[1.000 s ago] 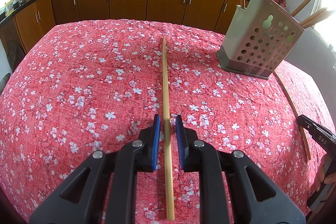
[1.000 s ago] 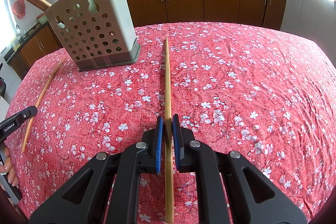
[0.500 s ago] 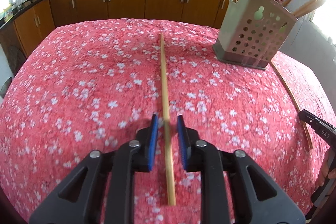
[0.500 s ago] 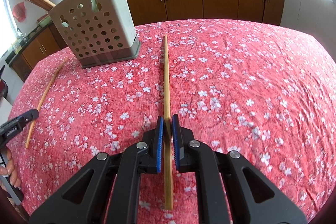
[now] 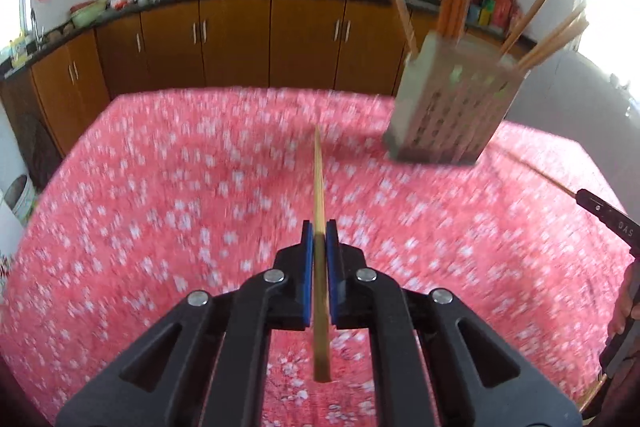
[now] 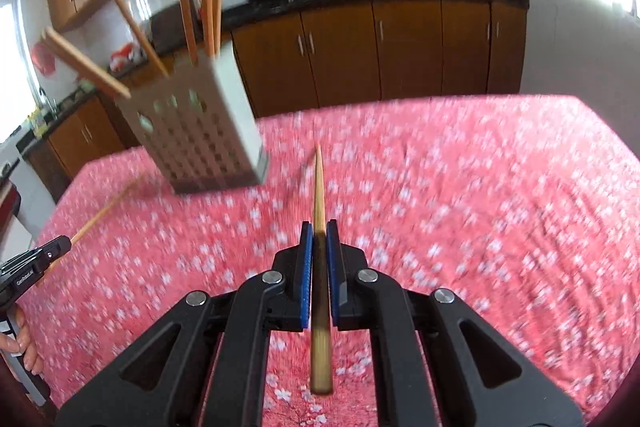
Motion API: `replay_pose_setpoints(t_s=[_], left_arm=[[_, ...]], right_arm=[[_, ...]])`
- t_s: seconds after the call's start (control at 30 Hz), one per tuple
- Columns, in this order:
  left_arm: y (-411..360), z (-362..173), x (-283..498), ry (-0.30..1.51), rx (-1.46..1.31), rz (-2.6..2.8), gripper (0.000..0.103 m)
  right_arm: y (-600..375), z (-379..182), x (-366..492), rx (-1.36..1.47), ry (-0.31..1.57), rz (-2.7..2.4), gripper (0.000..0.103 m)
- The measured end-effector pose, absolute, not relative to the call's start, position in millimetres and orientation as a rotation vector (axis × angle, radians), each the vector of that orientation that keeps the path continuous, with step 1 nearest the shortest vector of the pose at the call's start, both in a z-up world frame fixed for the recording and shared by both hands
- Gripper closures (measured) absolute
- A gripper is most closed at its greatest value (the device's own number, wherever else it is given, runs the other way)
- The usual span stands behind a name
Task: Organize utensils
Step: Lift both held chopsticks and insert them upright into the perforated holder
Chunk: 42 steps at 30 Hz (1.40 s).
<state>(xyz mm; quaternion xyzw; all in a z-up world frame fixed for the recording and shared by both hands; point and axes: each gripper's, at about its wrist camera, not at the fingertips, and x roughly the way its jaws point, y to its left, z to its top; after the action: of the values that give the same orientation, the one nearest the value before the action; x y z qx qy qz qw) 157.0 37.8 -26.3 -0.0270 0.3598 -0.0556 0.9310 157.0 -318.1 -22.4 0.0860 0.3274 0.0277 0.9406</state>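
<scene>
My left gripper (image 5: 319,231) is shut on a wooden chopstick (image 5: 319,183) and holds it above the red floral tablecloth (image 5: 160,211). My right gripper (image 6: 319,231) is shut on a second wooden chopstick (image 6: 318,183), also lifted off the cloth. A grey perforated utensil holder (image 5: 452,107) with several chopsticks in it stands ahead right in the left wrist view. In the right wrist view the holder (image 6: 192,131) is ahead left. Both views are motion-blurred.
One more chopstick (image 6: 104,211) lies on the cloth between the grippers; in the left wrist view this chopstick (image 5: 536,171) is at the right. Brown kitchen cabinets (image 5: 240,43) with a dark counter stand behind the table.
Both grippers have risen off the cloth with their chopsticks. The left jaws closed fully on the chopstick. The holder now looks nearer and higher in both views.
</scene>
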Motion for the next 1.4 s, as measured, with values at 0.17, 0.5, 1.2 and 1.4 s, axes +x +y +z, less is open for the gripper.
replay_pose_setpoints(t_s=[0.17,0.5,1.2,1.4], left_arm=[[34.5,13.5,151.2,0.629,-0.062,-0.135,0.096],[38.7,59.1,151.1,0.535,-0.091,-0.156,0.096],[13.9,139.1,140.0,0.329,-0.143,-0.271,0.096],[2.7,178.3,154.4,0.224,-0.183,-0.26,0.096]], right_arm=[[-324.9,11.0,149.4,0.187,0.566,0.055,0.095],[-323.6,33.4,143.7,0.195,0.484,0.074,0.095],[-304.7,117.7,115.9,0.248,0.213,0.205,0.095],[-299.0,147.5,122.0,0.252,0.103,0.215,0.095]])
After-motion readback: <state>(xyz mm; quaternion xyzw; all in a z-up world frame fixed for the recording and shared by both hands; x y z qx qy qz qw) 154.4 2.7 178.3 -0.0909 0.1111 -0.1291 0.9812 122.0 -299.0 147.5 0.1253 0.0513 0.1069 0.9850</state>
